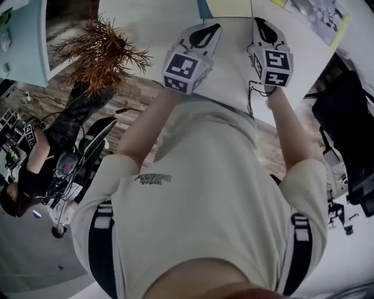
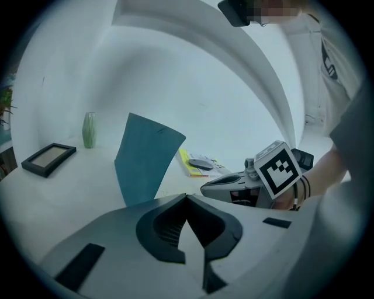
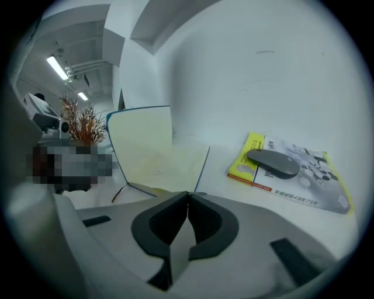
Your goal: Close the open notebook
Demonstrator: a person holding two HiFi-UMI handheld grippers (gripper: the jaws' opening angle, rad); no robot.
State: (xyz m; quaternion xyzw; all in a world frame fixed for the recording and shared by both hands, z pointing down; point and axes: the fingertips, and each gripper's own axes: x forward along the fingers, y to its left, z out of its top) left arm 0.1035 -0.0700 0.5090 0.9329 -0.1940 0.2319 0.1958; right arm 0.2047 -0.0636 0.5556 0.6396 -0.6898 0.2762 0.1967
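The notebook (image 3: 153, 153) lies open on the white table (image 3: 234, 105). Its blue left cover (image 2: 145, 159) stands up steeply, and the cream pages face my right gripper. In the head view only the notebook's top edge (image 1: 225, 7) shows above both grippers. My right gripper (image 3: 188, 194) is shut and empty, its tips just short of the notebook's near edge. My left gripper (image 2: 187, 196) is also shut on nothing, behind the raised cover's blue outer side. From there the right gripper (image 2: 204, 188) shows at the right, beyond the cover.
A yellow-edged magazine (image 3: 304, 178) with a grey mouse (image 3: 272, 163) on it lies right of the notebook. A green vase (image 2: 89, 129) and a dark picture frame (image 2: 48, 158) stand far left. A dried plant (image 1: 102, 52) stands off the table's left edge.
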